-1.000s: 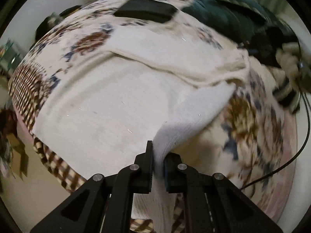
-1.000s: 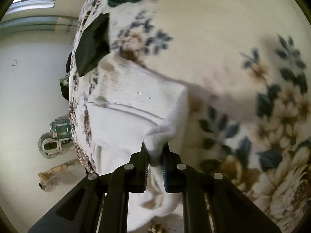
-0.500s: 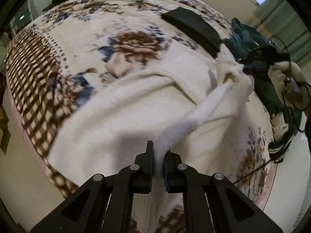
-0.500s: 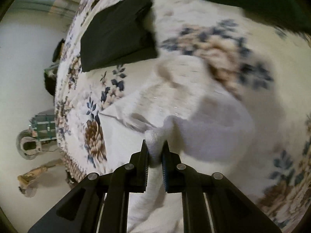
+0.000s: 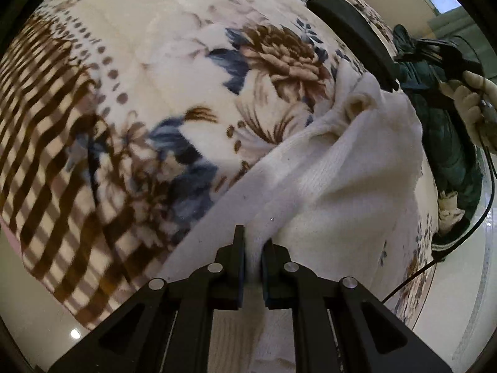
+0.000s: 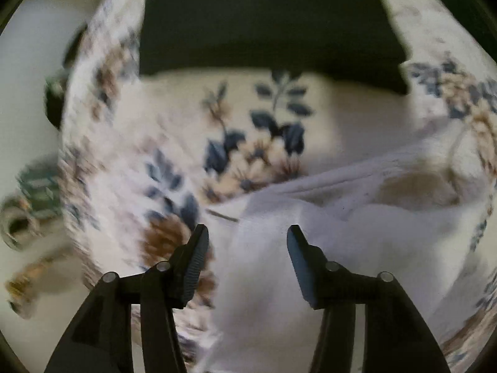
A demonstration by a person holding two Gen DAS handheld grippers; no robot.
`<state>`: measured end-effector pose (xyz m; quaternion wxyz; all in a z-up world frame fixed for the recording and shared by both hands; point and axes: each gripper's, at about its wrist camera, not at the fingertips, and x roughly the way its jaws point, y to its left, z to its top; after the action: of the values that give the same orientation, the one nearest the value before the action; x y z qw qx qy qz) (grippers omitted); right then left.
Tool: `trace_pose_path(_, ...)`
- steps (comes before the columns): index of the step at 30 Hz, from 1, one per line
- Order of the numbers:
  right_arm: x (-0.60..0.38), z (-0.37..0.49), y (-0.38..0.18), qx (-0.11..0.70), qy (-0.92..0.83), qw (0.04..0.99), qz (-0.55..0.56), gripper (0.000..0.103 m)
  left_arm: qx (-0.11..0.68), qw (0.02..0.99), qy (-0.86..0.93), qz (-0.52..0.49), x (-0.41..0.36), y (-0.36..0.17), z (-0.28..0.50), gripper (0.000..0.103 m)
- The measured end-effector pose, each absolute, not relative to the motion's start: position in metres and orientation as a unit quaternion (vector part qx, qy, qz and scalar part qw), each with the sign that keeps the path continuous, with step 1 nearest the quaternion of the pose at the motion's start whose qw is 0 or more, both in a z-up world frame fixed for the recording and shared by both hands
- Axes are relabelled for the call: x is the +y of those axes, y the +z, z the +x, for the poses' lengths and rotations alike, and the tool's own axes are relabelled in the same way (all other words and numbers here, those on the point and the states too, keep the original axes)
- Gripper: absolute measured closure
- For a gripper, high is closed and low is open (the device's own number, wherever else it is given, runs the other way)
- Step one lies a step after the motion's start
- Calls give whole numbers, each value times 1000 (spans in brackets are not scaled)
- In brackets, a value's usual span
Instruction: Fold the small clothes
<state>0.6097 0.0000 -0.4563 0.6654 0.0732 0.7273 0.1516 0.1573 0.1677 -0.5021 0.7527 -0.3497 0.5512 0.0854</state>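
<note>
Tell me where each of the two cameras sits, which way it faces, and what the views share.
Left wrist: sits on the left gripper, looking steeply down at the white garment pinched in its shut jaws on the floral blanket; a gloved hand shows at right.
Right wrist: sits on the right gripper, looking down; jaws opening, pads clear of the garment.
Shared: garment, blanket, dark folded item.
</note>
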Motion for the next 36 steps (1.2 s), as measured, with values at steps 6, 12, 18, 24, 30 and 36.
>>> trace_pose_path(6, -7, 610, -468, 747, 106, 656, 8, 48, 558, 745, 66, -359, 173, -504, 155, 97)
trace_pose_path(12, 44, 594, -513, 739, 113, 654, -115, 90, 564, 743, 65, -353, 177, -503, 147, 97)
trace_pose_path(18, 60, 592, -485, 685, 140, 710, -88, 100, 563, 739, 68, -365, 190, -504, 136, 96)
trace_pose_path(24, 50, 582, -481, 708, 146, 688, -65, 59, 553, 704, 45, -443, 218, -517, 125, 69)
trace_pose_path(30, -30, 466, -432, 704, 170, 689, 31, 53, 565, 718, 36, -405, 225, -503, 115, 66)
trace_pose_path(36, -113, 288, -477, 767, 114, 625, 89, 53, 604, 722, 20, -338, 201, -507, 110, 66)
